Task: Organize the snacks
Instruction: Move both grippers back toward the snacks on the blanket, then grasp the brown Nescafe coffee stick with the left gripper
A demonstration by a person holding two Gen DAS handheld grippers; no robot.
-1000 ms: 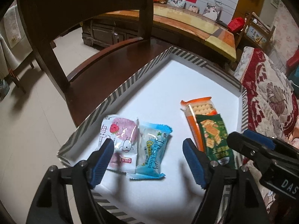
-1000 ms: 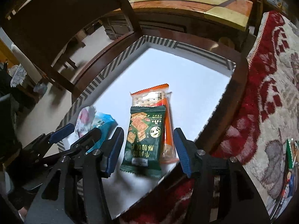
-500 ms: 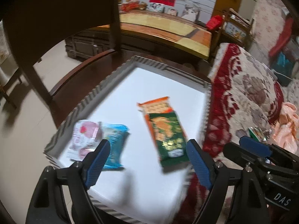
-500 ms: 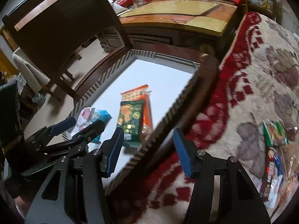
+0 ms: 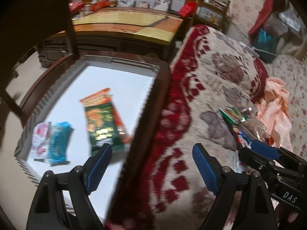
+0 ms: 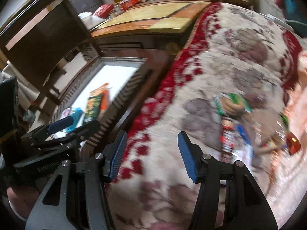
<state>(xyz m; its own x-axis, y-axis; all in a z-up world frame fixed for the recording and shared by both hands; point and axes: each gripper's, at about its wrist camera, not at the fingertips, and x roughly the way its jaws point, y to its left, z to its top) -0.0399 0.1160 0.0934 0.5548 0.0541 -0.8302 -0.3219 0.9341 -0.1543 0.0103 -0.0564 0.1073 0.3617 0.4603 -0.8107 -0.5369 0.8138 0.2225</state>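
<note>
I'm seeing my left black two-finger gripper (image 5: 151, 167) with ribbed blue pads (image 5: 205, 169) and silver screws on angular, triangle-cutout fingers. My right black two-finger gripper (image 6: 151, 157) matches: blue pads (image 6: 187, 158), silver screws. White "DAS" lettering marks its body.

On the white tray (image 5: 119, 80) with its grey-striped rim lie a green packet (image 5: 102, 128) over an orange one (image 5: 96, 98), beside a blue packet (image 5: 57, 143) and a pink-and-white packet (image 5: 39, 140), while right of the tray spreads a cream blanket (image 5: 201, 95) with red and brown patterns.
</note>
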